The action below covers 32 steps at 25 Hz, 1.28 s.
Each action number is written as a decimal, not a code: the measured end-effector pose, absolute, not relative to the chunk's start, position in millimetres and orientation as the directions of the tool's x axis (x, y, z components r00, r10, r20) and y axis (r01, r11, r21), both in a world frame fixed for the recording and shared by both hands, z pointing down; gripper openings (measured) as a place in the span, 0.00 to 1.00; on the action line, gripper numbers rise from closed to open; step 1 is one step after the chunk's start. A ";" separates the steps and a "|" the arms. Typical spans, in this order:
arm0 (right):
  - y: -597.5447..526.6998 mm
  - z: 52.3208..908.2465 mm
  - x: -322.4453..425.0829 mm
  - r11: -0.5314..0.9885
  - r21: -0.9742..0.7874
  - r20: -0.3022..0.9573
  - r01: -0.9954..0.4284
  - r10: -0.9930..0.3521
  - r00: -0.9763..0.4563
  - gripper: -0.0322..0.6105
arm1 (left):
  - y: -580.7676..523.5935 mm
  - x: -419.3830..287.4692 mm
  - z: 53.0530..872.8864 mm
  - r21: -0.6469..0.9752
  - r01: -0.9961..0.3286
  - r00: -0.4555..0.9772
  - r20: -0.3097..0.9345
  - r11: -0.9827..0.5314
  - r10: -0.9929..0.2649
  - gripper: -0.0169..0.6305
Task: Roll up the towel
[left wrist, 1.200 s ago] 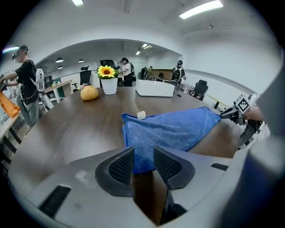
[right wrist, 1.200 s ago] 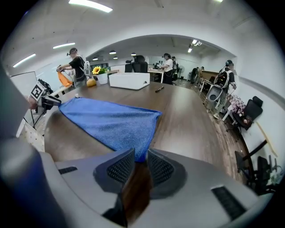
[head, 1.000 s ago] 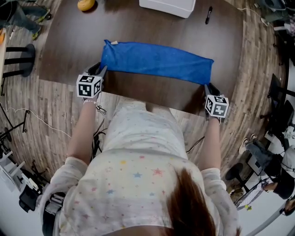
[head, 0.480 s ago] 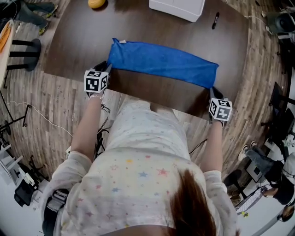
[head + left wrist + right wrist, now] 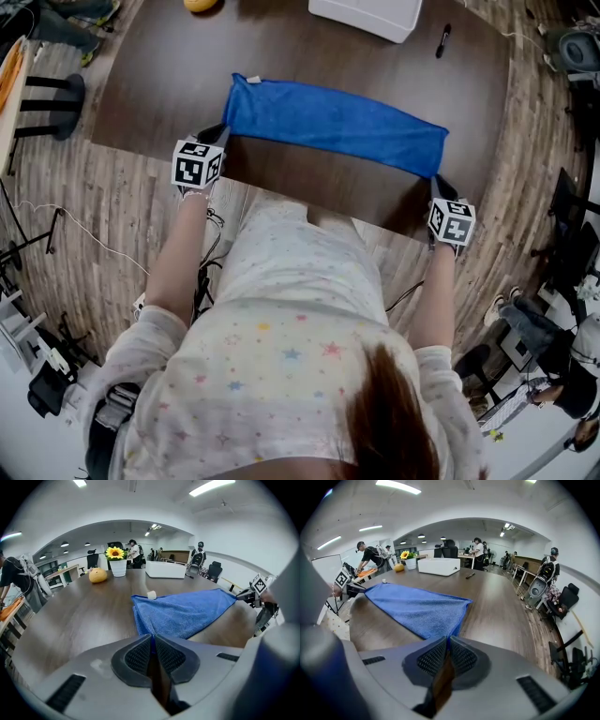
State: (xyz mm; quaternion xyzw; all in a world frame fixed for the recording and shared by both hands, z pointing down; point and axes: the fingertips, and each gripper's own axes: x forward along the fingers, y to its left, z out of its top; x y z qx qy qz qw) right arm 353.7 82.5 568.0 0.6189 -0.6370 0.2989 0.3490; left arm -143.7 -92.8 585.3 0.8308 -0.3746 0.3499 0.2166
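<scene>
"On the dark table (image 5: 159, 89), entry one?"
"One blue towel (image 5: 337, 127), laid out as a long band along the near edge, slanting slightly. A small white tag (image 5: 248, 79) sits at its far left corner. Most of the towel lies flat on the wood."
"Anything holding it?"
"Two items. Left gripper (image 5: 222, 134): jaws have just been closing and now stand together, with the towel's near left corner pinched between the textured pads (image 5: 138, 656) — its own view shows blue cloth running straight into the seam between them. Right gripper (image 5: 437, 180): jaws together as well, nipping the near right corner, the cloth drawn up to a point at the pads."
"How are they placed?"
"One at each end of the towel's near side, both angled down toward the table, each with its marker cube (image 5: 197, 164) facing up. Bare forearms (image 5: 178, 253) lead back to the person (image 5: 300, 356) at the table edge."
"Other stock on the table?"
"One white box (image 5: 366, 14) at the far edge, well apart from the towel. One black pen (image 5: 442, 39) just right of the box. One yellow-orange round thing (image 5: 202, 5) at the far left. Beside it, in the left gripper view, one sunflower (image 5: 115, 552) in a white pot (image 5: 118, 567)."
"Beyond the table?"
"Plank floor (image 5: 84, 216), office chairs (image 5: 568, 597) and several people (image 5: 370, 557) at desks — too small to itemise"
</scene>
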 end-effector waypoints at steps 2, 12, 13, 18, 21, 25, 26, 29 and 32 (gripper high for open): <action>83.7 566.3 355.3 0.052 0.049 0.813 -0.997 -0.583 0.010 0.08 | -92.8 -146.4 578.3 0.120 -0.785 0.490 0.721 -0.608 -0.490 0.07; 103.8 559.8 358.8 0.032 0.025 0.793 -0.999 -0.609 0.000 0.08 | -66.8 -162.7 564.5 0.176 -0.819 0.522 0.622 -0.546 -0.583 0.06; 105.8 561.5 359.9 0.029 0.021 0.795 -0.999 -0.607 -0.001 0.08 | -63.1 -162.2 566.3 0.172 -0.817 0.523 0.624 -0.550 -0.581 0.06; 113.7 570.7 360.0 0.048 0.056 0.818 -0.997 -0.575 0.019 0.09 | -46.1 -167.3 585.5 0.125 -0.801 0.493 0.694 -0.586 -0.525 0.07; 119.1 571.5 364.1 0.040 0.077 0.833 -0.996 -0.551 0.042 0.13 | -48.9 -176.5 584.3 0.114 -0.817 0.467 0.705 -0.565 -0.534 0.15; 113.0 554.4 368.0 0.006 0.062 0.805 -0.998 -0.591 0.047 0.17 | -63.7 -188.2 564.9 0.078 -0.847 0.431 0.680 -0.526 -0.593 0.21; 106.5 548.0 364.9 0.016 0.063 0.793 -0.998 -0.608 0.040 0.17 | -68.3 -186.0 557.0 0.059 -0.845 0.430 0.667 -0.532 -0.608 0.21; 77.9 531.5 342.9 0.086 0.066 0.760 -0.994 -0.650 -0.006 0.17 | -81.4 -161.4 533.7 0.018 -0.812 0.465 0.623 -0.583 -0.629 0.21; 47.8 520.2 307.1 0.164 0.047 0.724 -0.985 -0.685 -0.080 0.17 | -87.3 -118.2 513.6 0.023 -0.760 0.544 0.568 -0.649 -0.617 0.21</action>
